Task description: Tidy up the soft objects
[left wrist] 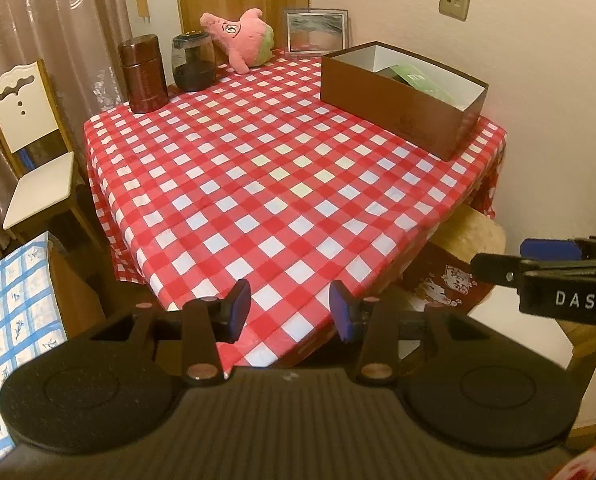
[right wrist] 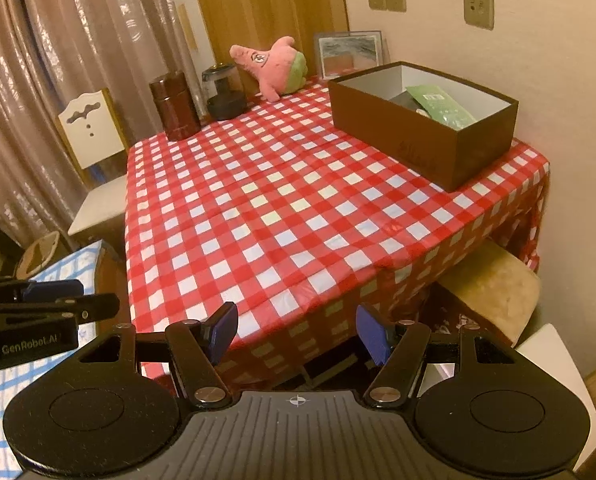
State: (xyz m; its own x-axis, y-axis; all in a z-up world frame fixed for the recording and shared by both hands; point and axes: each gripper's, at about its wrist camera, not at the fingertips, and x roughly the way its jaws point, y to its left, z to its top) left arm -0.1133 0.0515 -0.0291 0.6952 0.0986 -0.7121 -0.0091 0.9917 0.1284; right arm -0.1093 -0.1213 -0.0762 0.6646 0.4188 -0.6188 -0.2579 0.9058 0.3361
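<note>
A pink starfish plush toy (left wrist: 240, 36) lies at the far edge of the table, tilted against the wall; it also shows in the right wrist view (right wrist: 274, 65). A brown open box (left wrist: 401, 94) stands at the table's far right and holds a green packet (left wrist: 421, 80); the box (right wrist: 421, 128) and packet (right wrist: 441, 106) show in the right wrist view too. My left gripper (left wrist: 292, 312) is open and empty, held off the table's near edge. My right gripper (right wrist: 298, 330) is open and empty, also before the near edge, to the right of the left one.
The table wears a red-and-white checked cloth (left wrist: 266, 184). A brown canister (left wrist: 142, 74) and a dark glass jar (left wrist: 194, 62) stand at the far left. A framed picture (left wrist: 315, 32) leans on the wall. A white chair (left wrist: 30, 148) stands left; a stool (right wrist: 493, 292) sits under the right side.
</note>
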